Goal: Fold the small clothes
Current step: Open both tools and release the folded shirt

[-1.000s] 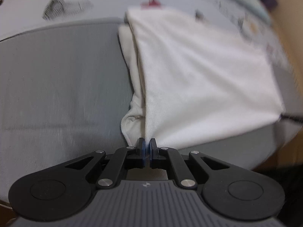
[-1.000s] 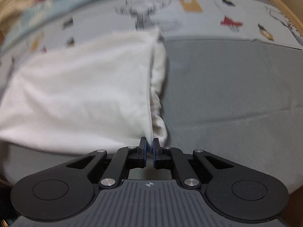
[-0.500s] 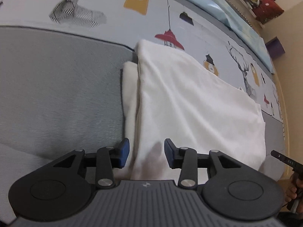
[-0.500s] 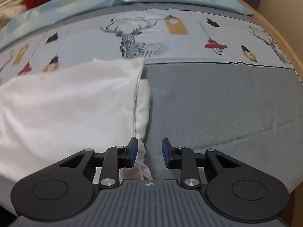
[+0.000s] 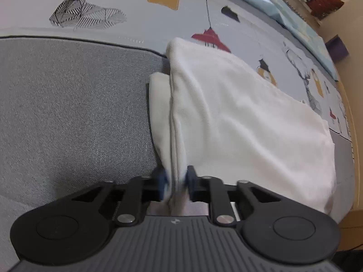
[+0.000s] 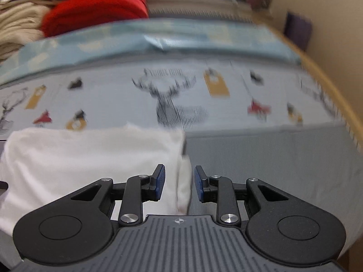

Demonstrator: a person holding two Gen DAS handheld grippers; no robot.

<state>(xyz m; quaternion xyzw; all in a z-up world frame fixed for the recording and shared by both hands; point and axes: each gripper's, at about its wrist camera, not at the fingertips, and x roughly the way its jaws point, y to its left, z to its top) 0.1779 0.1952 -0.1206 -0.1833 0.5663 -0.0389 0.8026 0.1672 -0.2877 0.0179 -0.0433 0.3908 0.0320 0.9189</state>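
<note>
A white garment (image 5: 238, 117), folded over on itself, lies on the bed across the grey fabric and the printed sheet. My left gripper (image 5: 175, 182) is shut on its near folded edge, with cloth pinched between the blue pads. In the right wrist view the same white garment (image 6: 90, 158) lies at the lower left. My right gripper (image 6: 178, 184) is open, its pads apart on either side of the garment's near right corner without pinching it.
A grey fabric panel (image 5: 68, 113) covers the near side of the bed. A sheet printed with deer and lamps (image 6: 172, 95) lies beyond it. Red and beige folded clothes (image 6: 90, 11) are stacked at the far left. A wooden bed rim (image 6: 329, 86) curves along the right.
Both grippers let go of the garment after one second ago. The left gripper has since shut on its near edge again. The right gripper stays open and has tilted up, with blur.
</note>
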